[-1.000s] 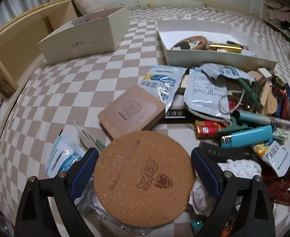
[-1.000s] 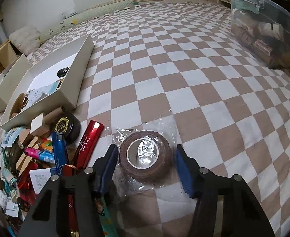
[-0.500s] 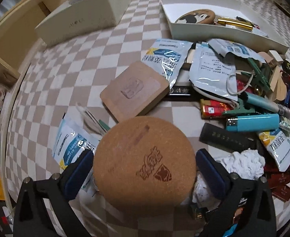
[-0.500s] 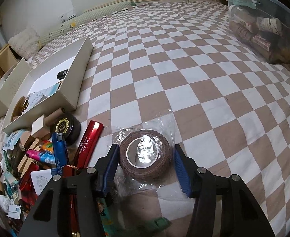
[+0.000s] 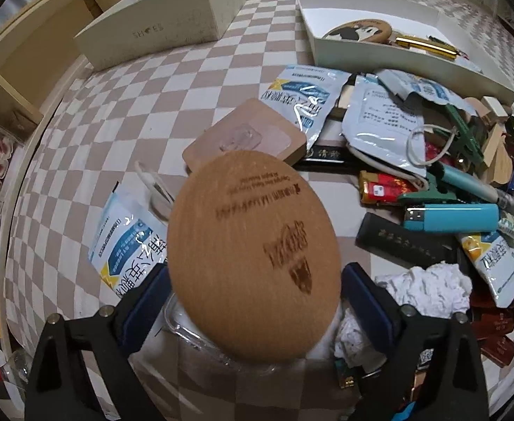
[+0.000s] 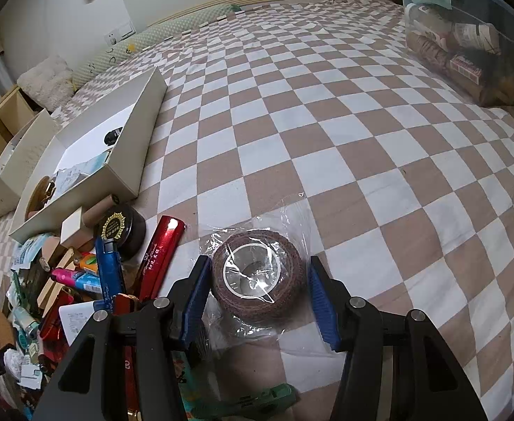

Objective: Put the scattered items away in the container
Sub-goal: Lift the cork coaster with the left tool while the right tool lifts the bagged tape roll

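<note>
Cream box point(image 5: 159, 31) reads "SHOES"; cork coaster point(image 5: 253, 256) bears branded lettering.

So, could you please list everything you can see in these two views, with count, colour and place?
Cork coaster: one, tan, round, tilted between the left pads.
Bandage roll: one, brown, in clear wrap, between the right pads.
White box: one, shallow, beyond the pile, holding a second round coaster and a gold bar.
Shoe box: one, cream, far left.
Wooden block: one, tan, behind the cork coaster.
Mask packets: several, blue and white, around the pile.
Lighter: one, turquoise, in the pile.
Red tube: one, left of the roll.
Clear bin: one, far right, filled.
Left gripper: black, blue pads, on the coaster.
Right gripper: same, on the roll.
</note>
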A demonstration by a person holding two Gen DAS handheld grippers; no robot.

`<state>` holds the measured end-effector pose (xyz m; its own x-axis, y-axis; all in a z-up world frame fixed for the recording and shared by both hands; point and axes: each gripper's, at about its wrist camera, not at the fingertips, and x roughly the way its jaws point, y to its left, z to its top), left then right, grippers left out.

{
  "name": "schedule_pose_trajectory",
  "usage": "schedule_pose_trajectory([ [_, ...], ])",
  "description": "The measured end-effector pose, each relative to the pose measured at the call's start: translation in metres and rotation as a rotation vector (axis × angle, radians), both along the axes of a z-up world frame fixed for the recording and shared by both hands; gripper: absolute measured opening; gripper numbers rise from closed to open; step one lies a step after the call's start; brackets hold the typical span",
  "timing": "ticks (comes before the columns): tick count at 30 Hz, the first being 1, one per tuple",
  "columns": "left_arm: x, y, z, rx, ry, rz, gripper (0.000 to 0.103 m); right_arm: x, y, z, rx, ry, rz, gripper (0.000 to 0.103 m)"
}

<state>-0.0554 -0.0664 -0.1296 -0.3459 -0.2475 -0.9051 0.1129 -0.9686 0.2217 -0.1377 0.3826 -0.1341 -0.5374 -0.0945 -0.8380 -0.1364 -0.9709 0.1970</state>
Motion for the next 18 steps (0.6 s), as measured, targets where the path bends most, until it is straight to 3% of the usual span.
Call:
schedule_pose_trajectory([
  [6,0.004,0.007,0.008,0.011,0.043,-0.03,0.075,0.004,-0.002,0.005,-0.002,0.008,0.001,0.055],
  [10,0.01,0.002,0.016,0.058,0.1,-0.023,0.049,0.007,-0.005,0.011,0.01,0.018,0.009,0.054],
  [18,0.015,-0.002,0.033,0.165,0.169,-0.017,0.029,0.011,-0.006,0.019,0.019,0.026,0.004,0.054],
])
